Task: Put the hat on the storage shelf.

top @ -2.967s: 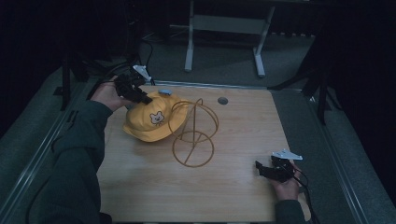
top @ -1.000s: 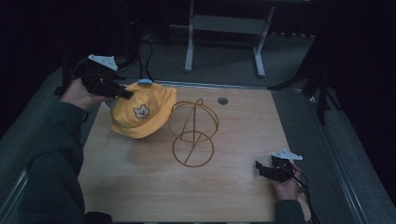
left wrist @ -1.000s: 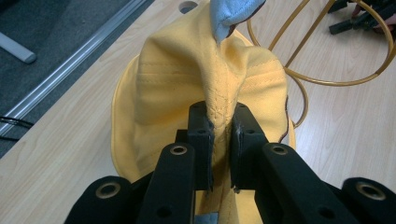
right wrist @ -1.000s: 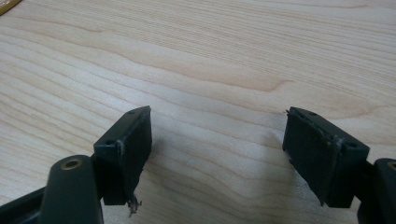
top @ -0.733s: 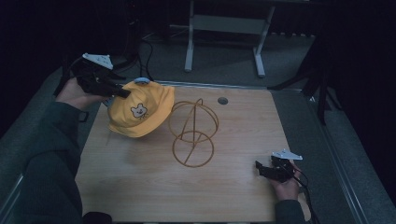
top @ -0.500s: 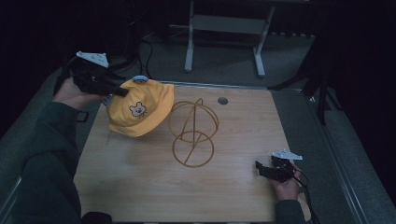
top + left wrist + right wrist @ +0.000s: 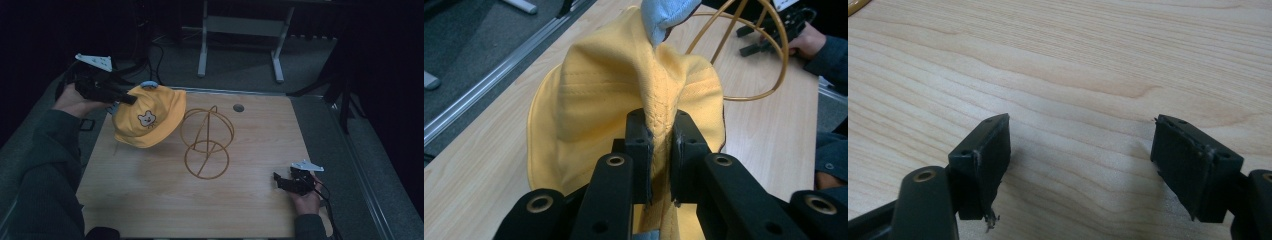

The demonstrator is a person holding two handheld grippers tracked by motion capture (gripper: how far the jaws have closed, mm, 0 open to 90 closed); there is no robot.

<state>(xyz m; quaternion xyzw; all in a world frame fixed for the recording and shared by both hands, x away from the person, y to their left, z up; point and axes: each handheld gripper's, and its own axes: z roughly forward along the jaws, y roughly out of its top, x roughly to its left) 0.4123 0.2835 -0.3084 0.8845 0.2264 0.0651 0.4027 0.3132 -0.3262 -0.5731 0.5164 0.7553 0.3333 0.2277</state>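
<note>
hat: yellow bucket hat with bear face patch and pale blue top button, lifted off the table at far left, hanging just beside the wire stand, brim edge near the tabletop
stand: gold wire hat stand, upright mid-table, bare, nothing on it
left gripper: left gripper pinched tight on a fold of the hat's crown seam, fabric bunched between the pads
right gripper: right gripper spread wide, nothing between the jaws, resting low over bare wood at near right, well apart from the stand
progress: judged as early-to-mid; hat was picked up and carried, but not yet on the stand; left to do looked like raising it over the stand's top loop, draping it, letting go
table: wooden table, small dark round spot at far edge, could not tell what
hidden: hat's inside and far brim not visible; exact gap between hat and stand unclear from high view; dim light, floor surroundings hard to read; right hand partly cut off at the bottom edge
</note>
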